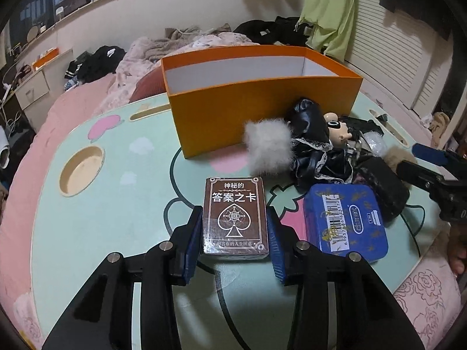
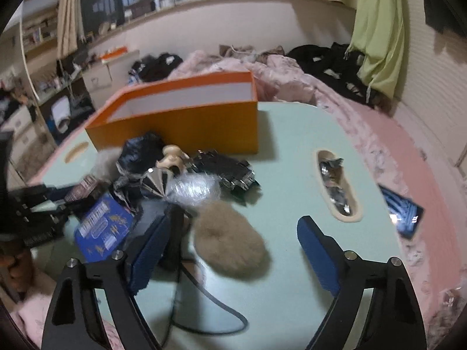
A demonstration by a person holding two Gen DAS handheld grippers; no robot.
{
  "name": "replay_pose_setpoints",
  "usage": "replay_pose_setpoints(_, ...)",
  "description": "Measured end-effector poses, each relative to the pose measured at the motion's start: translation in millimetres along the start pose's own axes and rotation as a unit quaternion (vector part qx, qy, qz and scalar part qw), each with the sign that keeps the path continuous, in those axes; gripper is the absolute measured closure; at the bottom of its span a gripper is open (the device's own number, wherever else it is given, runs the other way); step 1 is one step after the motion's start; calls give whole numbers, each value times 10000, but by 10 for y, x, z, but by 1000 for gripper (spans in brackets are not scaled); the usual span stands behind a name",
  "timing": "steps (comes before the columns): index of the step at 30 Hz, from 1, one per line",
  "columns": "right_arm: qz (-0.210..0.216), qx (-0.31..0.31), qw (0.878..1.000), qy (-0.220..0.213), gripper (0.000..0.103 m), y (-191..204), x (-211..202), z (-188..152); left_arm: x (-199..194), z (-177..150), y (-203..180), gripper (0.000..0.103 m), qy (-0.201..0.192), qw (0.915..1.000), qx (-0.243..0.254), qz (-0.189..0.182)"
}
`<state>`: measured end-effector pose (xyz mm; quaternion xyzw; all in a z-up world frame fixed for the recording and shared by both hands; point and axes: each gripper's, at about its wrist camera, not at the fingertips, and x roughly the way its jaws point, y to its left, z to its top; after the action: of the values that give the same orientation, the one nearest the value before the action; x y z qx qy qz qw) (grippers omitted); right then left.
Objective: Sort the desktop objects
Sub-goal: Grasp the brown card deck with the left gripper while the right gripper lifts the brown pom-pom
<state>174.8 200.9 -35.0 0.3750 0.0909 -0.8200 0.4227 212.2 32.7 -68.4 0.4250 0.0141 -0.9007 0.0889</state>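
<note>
My left gripper [image 1: 234, 215] is shut on a brown card box [image 1: 235, 218] that lies on the mint table [image 1: 102, 218]; both blue pads press its long sides. To its right lies a blue tin [image 1: 344, 221]. Behind them is a heap: a white fur ball [image 1: 268, 145], a doll in black [image 1: 315, 140] and a black case [image 1: 382, 186]. The open orange box [image 1: 262, 108] stands at the back. My right gripper [image 2: 235, 220] is open around a beige fur ball [image 2: 229, 245], with its pads clear of the ball.
A phone [image 2: 404, 213] lies on the pink bedding right of the table. A slot [image 2: 335, 183] in the tabletop holds foil wrappers, and a round cup hole [image 1: 81, 170] sits at the left. A black cable [image 2: 204, 306] loops near the front edge. Bedding and clothes surround the table.
</note>
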Motion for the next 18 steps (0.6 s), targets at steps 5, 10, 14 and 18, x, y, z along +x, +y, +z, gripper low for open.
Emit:
replay_pose_setpoints(5, 625, 449, 9970, 117, 59, -146, 45, -19, -10, 0, -43, 61, -9, 10000, 78, -59)
replay_pose_setpoints(10, 817, 609, 9947, 128, 61, -209, 104, -73, -16, -6, -53, 61, -24, 9999, 79, -81)
replay_pose_setpoints(14, 379, 132, 9991, 115, 64, -25, 126, -94, -20, -8, -63, 61, -42, 10000, 82, -14)
replay_pose_setpoints(18, 205, 22, 9998, -60, 65, 40, 44, -156, -118, -14, -34, 61, -266, 9996, 30, -71)
